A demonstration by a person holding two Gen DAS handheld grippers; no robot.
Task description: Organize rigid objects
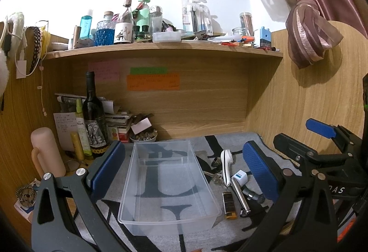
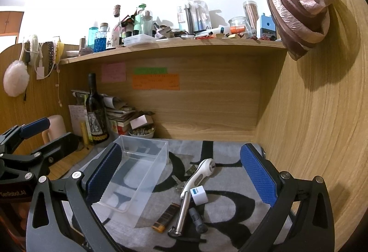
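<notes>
Wooden desk alcove (image 1: pixel 207 102), cluttered shelf (image 1: pixel 161 50)

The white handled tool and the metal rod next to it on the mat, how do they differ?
The white handled tool is white plastic with a broad rounded head at its far end; the metal rod is shiny, straight and even in width. The white handled tool lies farther from the camera, the metal rod nearer. Their ends meet or overlap near the small white cube. Both lie flat on the patterned mat, right of the clear bin.

left wrist: we're low, facing the desk's back wall, right over the clear bin (image 1: pixel 169 180)
right wrist: just rightward, same bin (image 2: pixel 135 173) shared
</notes>
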